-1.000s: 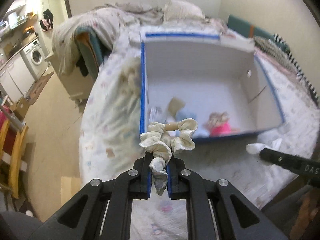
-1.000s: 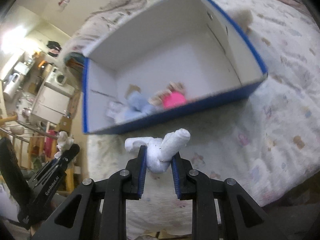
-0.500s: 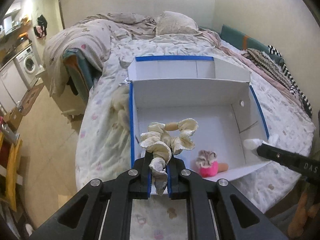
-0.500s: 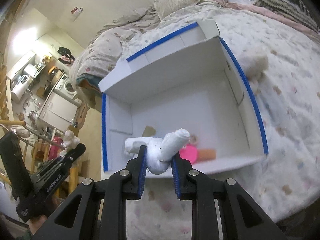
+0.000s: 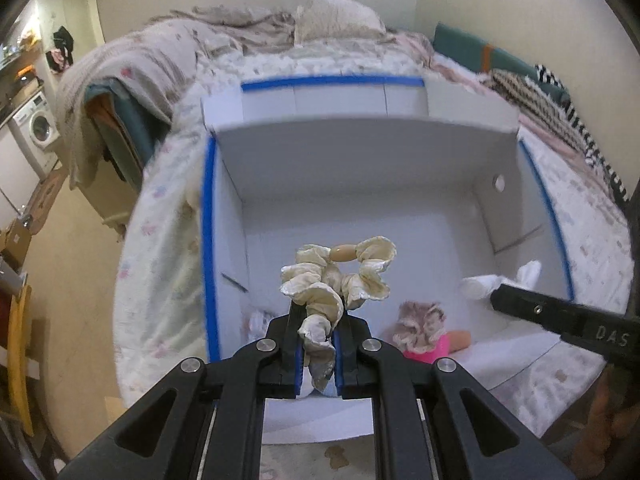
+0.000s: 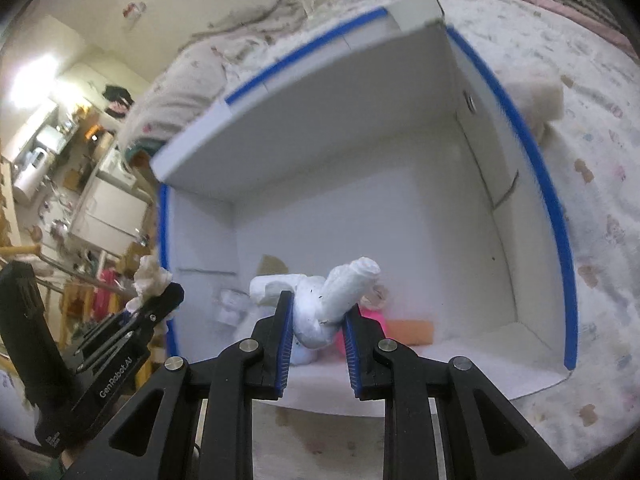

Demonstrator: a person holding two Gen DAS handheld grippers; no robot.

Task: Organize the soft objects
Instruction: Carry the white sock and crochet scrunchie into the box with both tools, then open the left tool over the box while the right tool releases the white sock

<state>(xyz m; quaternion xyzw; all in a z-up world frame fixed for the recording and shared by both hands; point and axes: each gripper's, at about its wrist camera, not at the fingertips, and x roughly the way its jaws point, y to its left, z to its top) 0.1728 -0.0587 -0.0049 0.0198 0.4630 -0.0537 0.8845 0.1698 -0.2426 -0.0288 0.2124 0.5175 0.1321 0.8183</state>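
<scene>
My left gripper [image 5: 315, 320] is shut on a cream scrunchie [image 5: 336, 280] with a tan bead and holds it above the near left part of the white box with blue edges [image 5: 208, 216]. My right gripper [image 6: 318, 316] is shut on a knotted white cloth [image 6: 324, 300] and holds it above the box's near side [image 6: 532, 152]. Each gripper shows in the other's view: the right one [image 5: 560, 316] at the right, the left one [image 6: 152, 300] at the left. In the box lie a pink item with a frilly scrunchie [image 5: 424, 332], a pale blue thing and a small white item [image 6: 230, 304].
The box sits on a flower-print bed [image 5: 160, 248]. A rumpled quilt [image 5: 132, 72] and a pillow [image 5: 336, 20] lie at the far end, striped cushions [image 5: 556, 108] at the right. A fluffy cream item [image 6: 540, 100] lies outside the box's right wall. A washing machine [image 5: 36, 128] stands far left.
Both grippers have moved forward and up over the box's near wall, each still shut on its item. The view now looks down into the box.
</scene>
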